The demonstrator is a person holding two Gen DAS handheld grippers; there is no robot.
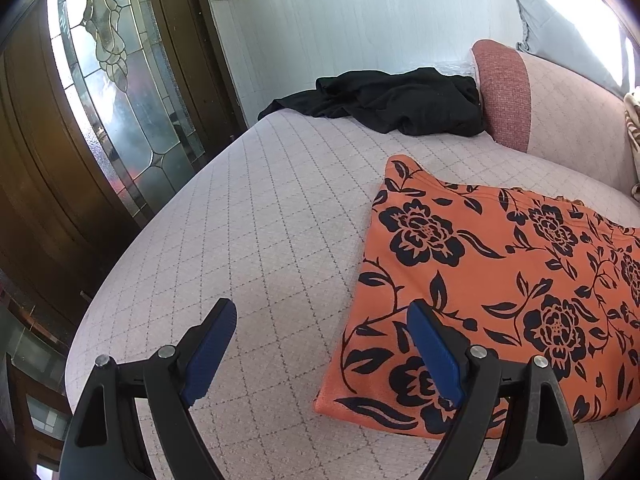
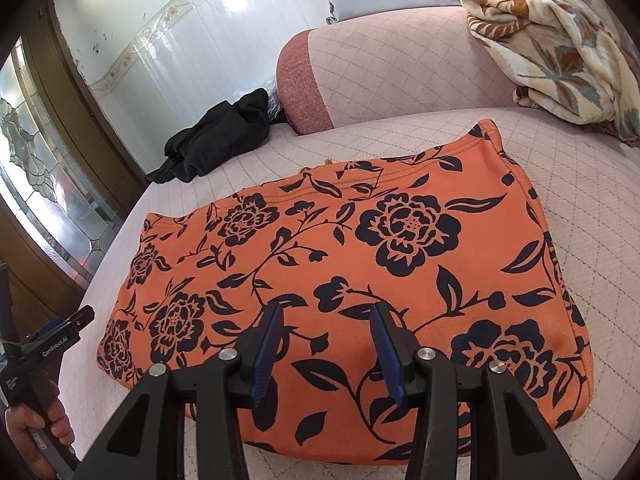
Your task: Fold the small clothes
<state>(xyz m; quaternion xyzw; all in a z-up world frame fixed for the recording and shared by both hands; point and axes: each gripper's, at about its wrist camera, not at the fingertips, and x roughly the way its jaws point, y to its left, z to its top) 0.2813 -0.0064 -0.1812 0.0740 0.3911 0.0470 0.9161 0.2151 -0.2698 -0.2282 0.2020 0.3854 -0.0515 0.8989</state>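
Two grippers over an orange floral garment on a quilted pink sofa seat.
Left wrist view: left gripper (image 1: 322,322) spread wide, empty, garment (image 1: 500,280) at lower right, black cloth (image 1: 392,100) at top centre. Right wrist view: right gripper (image 2: 326,324) half spread above the garment (image 2: 360,260), pinching nothing; patterned blanket (image 2: 560,40) upper right.

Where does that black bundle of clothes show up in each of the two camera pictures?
Left wrist view: the black clothes lie at top centre, on the far end of the sofa seat.
Right wrist view: the black clothes lie at upper left, smaller.
Shared landmark: in both they sit just left of the reddish armrest end.
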